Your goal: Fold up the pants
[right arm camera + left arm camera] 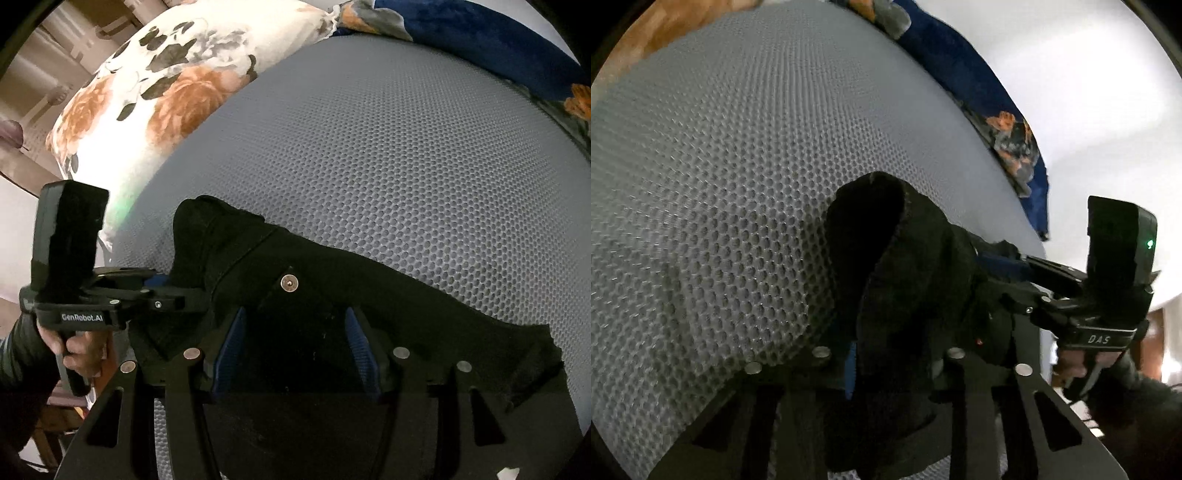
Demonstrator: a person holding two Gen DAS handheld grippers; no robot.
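The black fabric pants [332, 295] lie on the grey honeycomb-mesh mat [406, 147]. The left gripper [897, 354] pinches one edge; the right gripper [295, 350], jaws spread, straddles the waistband for folding.

Bedroom: mattress [406, 147], floral pillow [166, 85].

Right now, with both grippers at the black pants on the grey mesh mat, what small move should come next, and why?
Probably close the right gripper on the black pants. Its blue pads stand apart with the fabric near the waist button between them, while the left gripper already has bunched fabric between its fingers. With both ends held, the pants could be lifted off the grey mesh mat for folding.
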